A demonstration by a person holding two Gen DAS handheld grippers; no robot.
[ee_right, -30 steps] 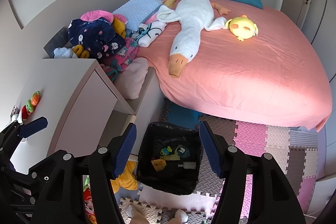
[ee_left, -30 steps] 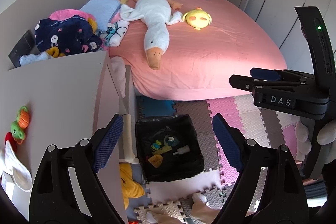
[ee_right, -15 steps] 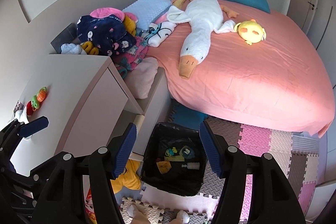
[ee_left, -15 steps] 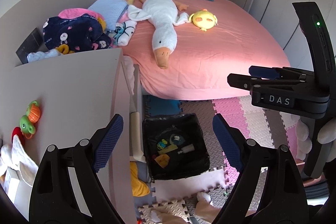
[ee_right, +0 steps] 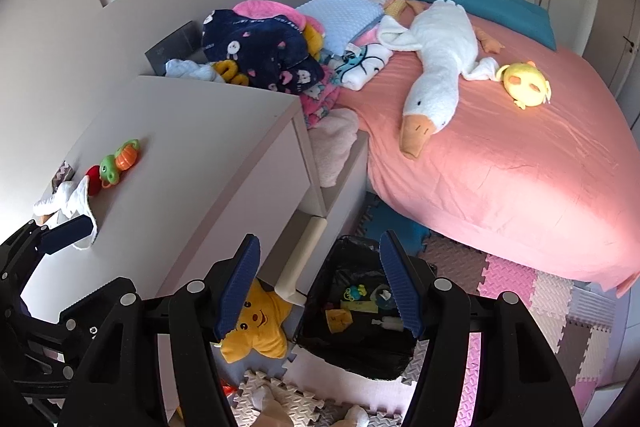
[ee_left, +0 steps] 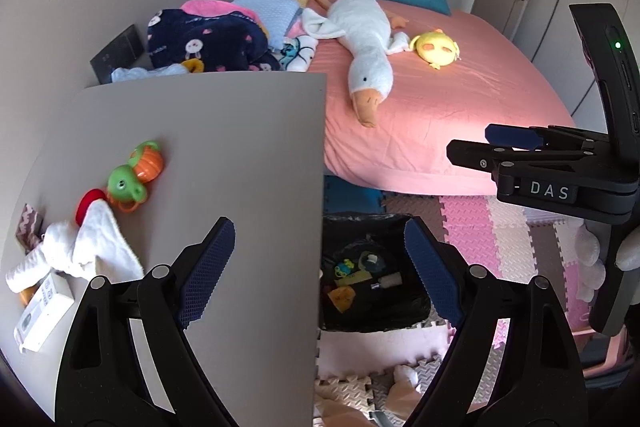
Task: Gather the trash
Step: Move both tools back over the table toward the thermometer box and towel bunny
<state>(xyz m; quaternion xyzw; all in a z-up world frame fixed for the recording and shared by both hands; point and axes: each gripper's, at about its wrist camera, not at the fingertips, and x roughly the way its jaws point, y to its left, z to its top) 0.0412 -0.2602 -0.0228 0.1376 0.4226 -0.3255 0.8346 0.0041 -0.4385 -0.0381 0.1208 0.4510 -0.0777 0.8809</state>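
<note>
Black-lined trash bin (ee_left: 372, 275) on the foam floor mat (ee_left: 468, 227), below and just ahead of both grippers, framed between the fingers of the right gripper (ee_right: 320, 283) in its own view. Inside, small scraps: a yellow wrapper (ee_right: 338, 319), a white tube (ee_right: 390, 323), a green-and-blue bit, a dark round piece. Left gripper (ee_left: 320, 267) released, jaws spread wide, nothing between the pads, left finger hanging over the counter (ee_left: 224, 155), right finger over the bin. Right gripper also unclenched, jaws apart at a narrower gap, holding nothing. Seen from the left wrist, right gripper off to the right side, level with the bed edge. To the left of the left gripper, on the counter: a white cloth (ee_left: 92, 247), a white box (ee_left: 44, 311) near the edge, a green-and-orange toy (ee_left: 134, 173) farther ahead, a red piece touching the cloth. Below the right gripper's left finger, a yellow star plush (ee_right: 256, 327) on the floor beside the bin. Farther ahead, the pink bed (ee_right: 500, 155) with a white goose plush (ee_right: 436, 75), a yellow duck plush (ee_right: 526, 85) just beside it, and a heap of blankets (ee_right: 260, 47) behind the counter.
</note>
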